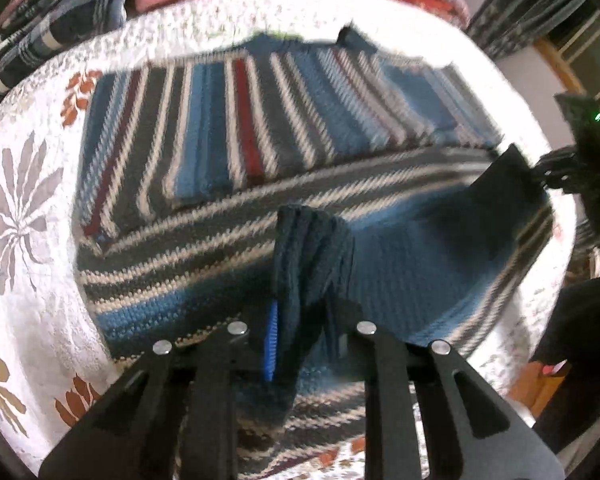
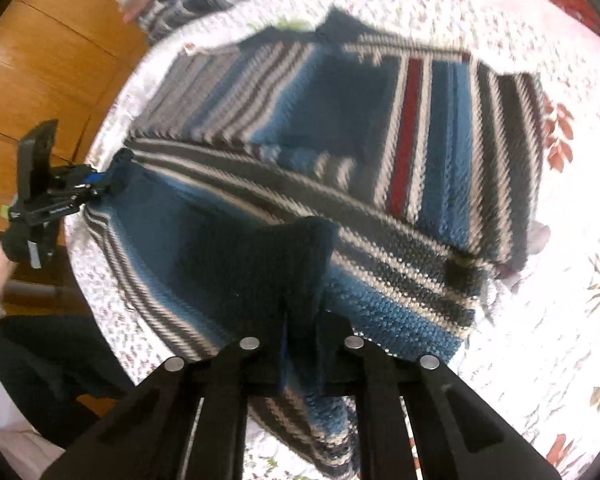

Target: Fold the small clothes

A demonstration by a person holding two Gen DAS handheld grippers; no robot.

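The left tool (image 1: 300, 320) is clamped on a bunched dark-navy edge of the sweater (image 1: 228, 148), the fold of knit rising between its fingers with a strip of blue pad showing at the left finger. The right tool (image 2: 302, 344) is likewise closed on a dark-navy edge of the same sweater (image 2: 440, 160), with the cloth pinched up in a peak between its fingers. In the left wrist view the right tool (image 1: 540, 178) shows at the far right, gripping the sweater's other corner; in the right wrist view the left tool (image 2: 100, 184) shows at the far left, doing the same, with a gloved hand (image 2: 14, 244) behind it.

Between the two tools the near part of the sweater is lifted and stretched, its stripes of blue, grey and cream running across. The far part lies flat on the bed (image 1: 28, 160), with stripes running away from the cameras and one red stripe among them. A dark collar or cuff sticks out at the far edge.

The bed carries a white cover printed with grey, brown and orange flowers. At its far side lies a pile of clothes (image 1: 60, 20), plaid blue and pink. Wooden panelling (image 2: 52, 60) stands beyond the bed in the right wrist view. Both pictures are blurred.
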